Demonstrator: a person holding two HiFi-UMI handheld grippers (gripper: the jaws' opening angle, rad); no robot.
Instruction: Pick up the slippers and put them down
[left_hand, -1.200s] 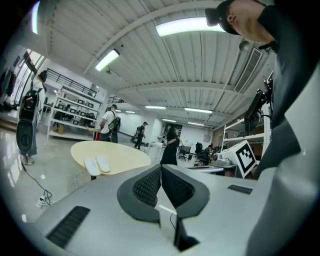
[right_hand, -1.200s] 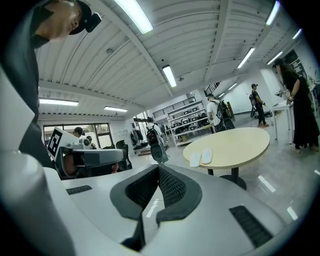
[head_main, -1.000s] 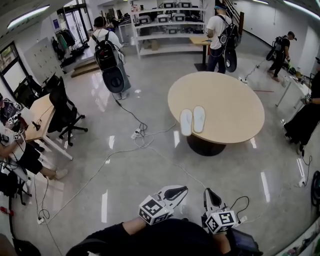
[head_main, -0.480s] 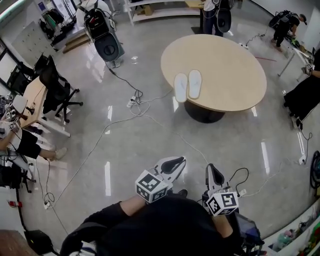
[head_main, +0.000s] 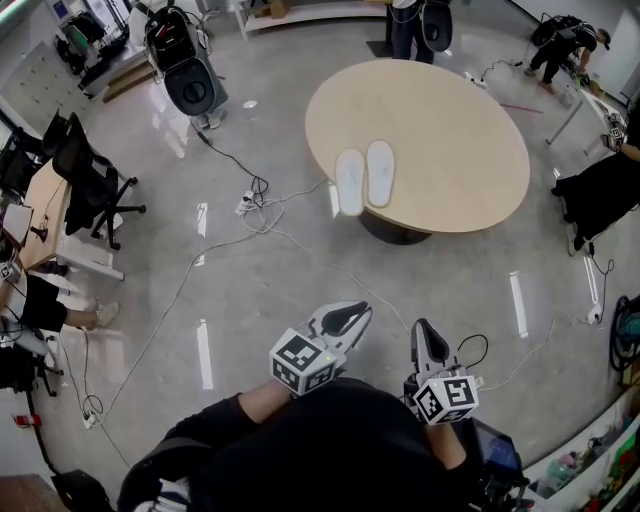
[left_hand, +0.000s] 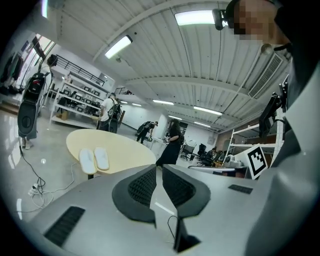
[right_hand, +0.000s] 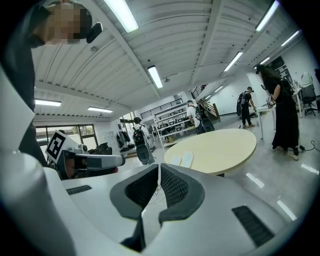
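Two white slippers lie side by side at the near left edge of a round beige table; they also show small in the left gripper view as slippers and in the right gripper view as slippers. My left gripper and right gripper are held close to my body, well short of the table, over bare floor. Both are shut with nothing between the jaws, seen in the left gripper and right gripper views.
White cables and a power strip trail across the glossy floor left of the table. An office chair and desk stand at the left. Several people stand beyond the table, one with a backpack. A dark pedestal carries the table.
The table and slippers have come nearer and lower in the head view as I moved toward them. Both grippers travelled along, still shut.
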